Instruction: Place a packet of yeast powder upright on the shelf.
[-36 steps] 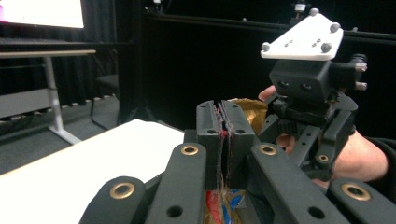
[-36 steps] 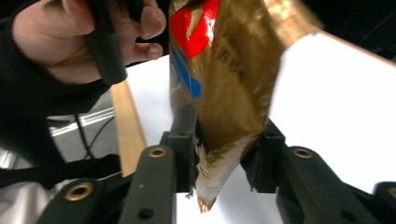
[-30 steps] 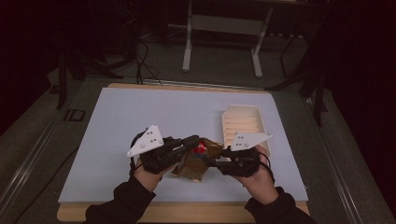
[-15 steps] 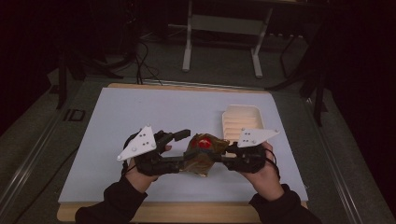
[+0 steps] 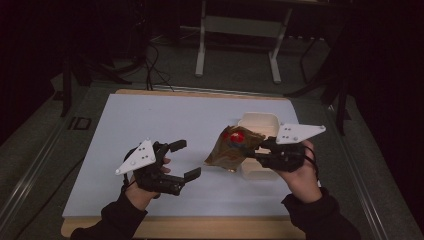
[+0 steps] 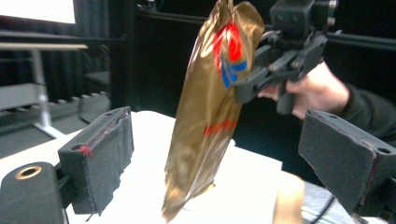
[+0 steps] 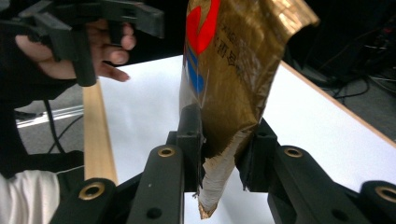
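While right gripper (image 7: 219, 154) pinches crinkly gold foil pouch (image 5: 231, 147) by one edge, pouch may slip; left gripper (image 5: 186, 160) gapes empty.

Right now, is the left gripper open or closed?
Open: the left gripper has its jaws wide apart and empty; the gold bag hangs from the right gripper.

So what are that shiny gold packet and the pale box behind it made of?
The gold packet with red and blue print looks like metallised plastic film: glossy and sharply creased, it crumples where the right gripper clamps it. The cream rectangular tray looks like matte moulded plastic or foam; the high view is too dim to tell which.
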`<state>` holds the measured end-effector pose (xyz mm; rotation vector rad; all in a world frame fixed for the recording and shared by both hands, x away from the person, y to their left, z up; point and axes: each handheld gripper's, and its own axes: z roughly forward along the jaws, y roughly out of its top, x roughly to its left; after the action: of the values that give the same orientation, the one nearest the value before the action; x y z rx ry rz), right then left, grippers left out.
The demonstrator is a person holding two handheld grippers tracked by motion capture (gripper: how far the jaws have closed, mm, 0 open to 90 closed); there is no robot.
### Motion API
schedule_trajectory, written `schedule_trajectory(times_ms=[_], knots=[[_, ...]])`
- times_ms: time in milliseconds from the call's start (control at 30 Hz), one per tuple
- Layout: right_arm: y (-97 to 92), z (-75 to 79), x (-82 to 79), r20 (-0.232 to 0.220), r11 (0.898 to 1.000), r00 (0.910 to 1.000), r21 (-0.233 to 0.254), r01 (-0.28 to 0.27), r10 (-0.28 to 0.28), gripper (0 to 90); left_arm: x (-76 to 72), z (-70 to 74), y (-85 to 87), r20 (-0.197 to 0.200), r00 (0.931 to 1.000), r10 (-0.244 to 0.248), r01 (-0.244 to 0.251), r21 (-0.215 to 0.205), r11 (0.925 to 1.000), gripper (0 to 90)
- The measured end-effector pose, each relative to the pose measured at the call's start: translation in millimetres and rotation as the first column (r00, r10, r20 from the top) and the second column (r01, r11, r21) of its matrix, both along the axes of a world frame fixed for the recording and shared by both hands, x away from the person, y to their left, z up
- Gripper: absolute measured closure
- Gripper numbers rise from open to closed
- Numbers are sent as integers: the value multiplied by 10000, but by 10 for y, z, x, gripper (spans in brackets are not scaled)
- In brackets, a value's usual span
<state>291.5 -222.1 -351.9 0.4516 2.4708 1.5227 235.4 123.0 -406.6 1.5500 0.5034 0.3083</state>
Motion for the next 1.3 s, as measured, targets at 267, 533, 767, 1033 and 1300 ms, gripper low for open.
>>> schedule_trajectory(times_ms=[267, 533, 767, 1033, 1300], knots=[[-285, 104, 111, 377, 10000, 9993, -50, 83, -81, 731, -21, -153, 191, -705, 9953, 662, -652, 172, 9977, 17], [-655, 38, 262, 1093, 9997, 9939, -218, -121, 144, 731, -80, -341, 399, -1223, 9861, 1121, -1084, 371, 9934, 17], [-829, -119, 355, 484, 9982, 9988, -602, 46, -17, 731, -116, -436, 471, -1286, 9825, 1346, -1292, 497, 9904, 17], [-956, -316, 404, 12, 9951, 10000, -983, 93, -92, 732, -128, -508, 507, -1278, 9818, 1407, -1346, 554, 9894, 17], [-962, -513, 415, -342, 9867, 9992, -1619, 133, -191, 732, -134, -590, 466, -728, 9879, 1372, -1299, 975, 9867, 17]])
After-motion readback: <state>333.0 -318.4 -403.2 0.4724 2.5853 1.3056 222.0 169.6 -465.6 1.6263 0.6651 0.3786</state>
